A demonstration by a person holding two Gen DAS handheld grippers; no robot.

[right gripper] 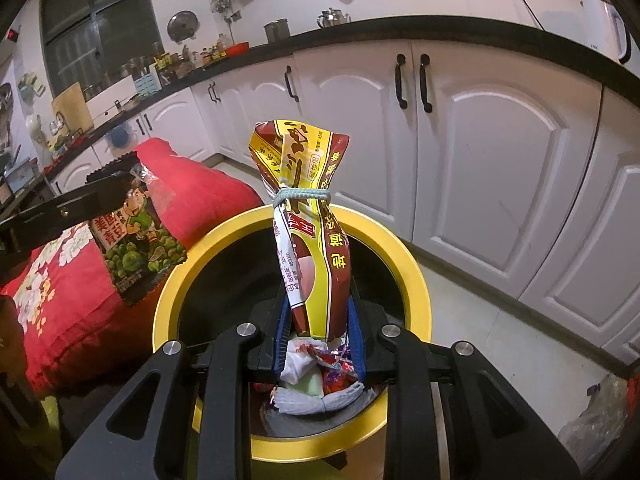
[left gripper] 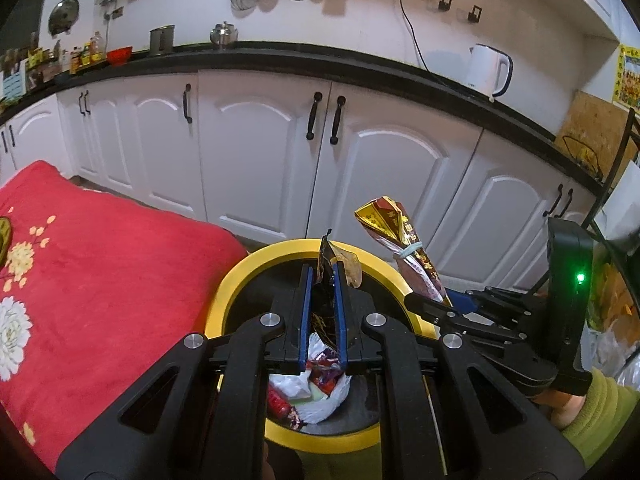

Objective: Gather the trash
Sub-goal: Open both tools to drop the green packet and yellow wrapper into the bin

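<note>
Wrappers, light and crinkly: we hold the tied snack bag [right gripper: 308, 236] by its lower end in the right gripper [right gripper: 318, 320], the pea packet [right gripper: 136, 240] in the left gripper [left gripper: 323, 280], both clamped above the bin [right gripper: 420, 280]

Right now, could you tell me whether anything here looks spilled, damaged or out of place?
Nothing stands out. Each gripper holds a snack wrapper over the yellow-rimmed bin: the left a dark one, the right a tied packet. The trash sits inside the bin.

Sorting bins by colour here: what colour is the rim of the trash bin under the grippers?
Yellow, around a black inside; the trash bin rim shows best in the right wrist view.
</note>
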